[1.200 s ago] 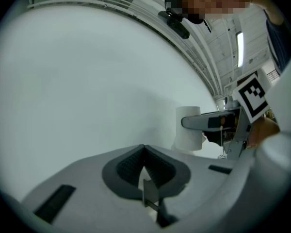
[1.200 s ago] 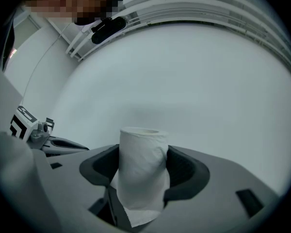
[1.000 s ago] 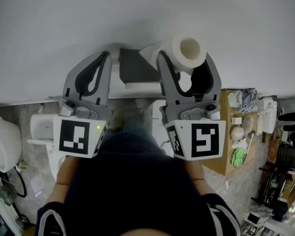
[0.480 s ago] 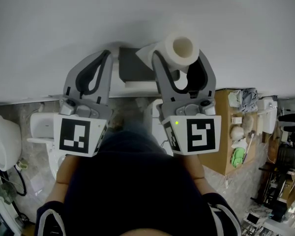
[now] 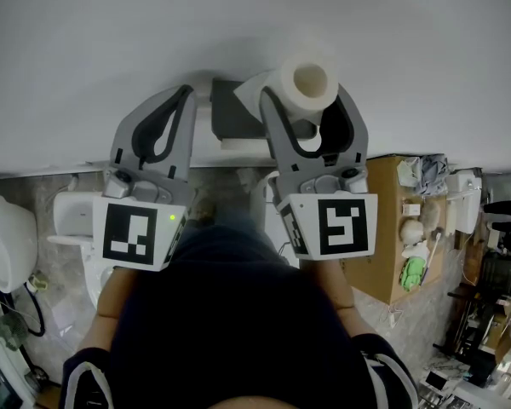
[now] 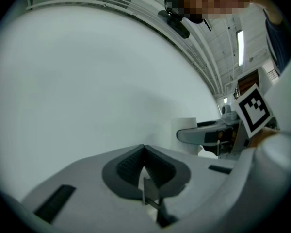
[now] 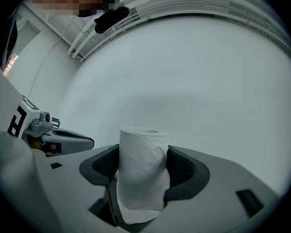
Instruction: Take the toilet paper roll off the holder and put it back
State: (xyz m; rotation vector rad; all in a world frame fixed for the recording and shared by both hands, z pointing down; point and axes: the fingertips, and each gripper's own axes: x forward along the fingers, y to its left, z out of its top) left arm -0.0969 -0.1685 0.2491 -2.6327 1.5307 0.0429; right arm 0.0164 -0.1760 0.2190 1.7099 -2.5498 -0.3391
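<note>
The white toilet paper roll [image 5: 303, 82] stands with its hollow core facing the head view, just right of the dark grey holder [image 5: 235, 112] on the wall. My right gripper [image 5: 307, 97] is shut on the roll, one jaw on each side. In the right gripper view the roll [image 7: 142, 171] stands upright between the dark pads [image 7: 188, 171]. My left gripper [image 5: 181, 100] hangs left of the holder, shut with nothing in it; its pads [image 6: 131, 166] meet at the tip. The roll [image 6: 186, 129] shows in the left gripper view too.
A plain white wall [image 5: 111, 49] fills the space ahead. Below stand a white toilet [image 5: 72, 220], a white basin [image 5: 0, 250] at far left, and a brown cabinet [image 5: 383, 275] with small items on it at right. A white ledge [image 5: 238, 145] sits under the holder.
My right gripper has carried the roll leftward and slightly up, closer to the holder. The left gripper has stayed in place.
</note>
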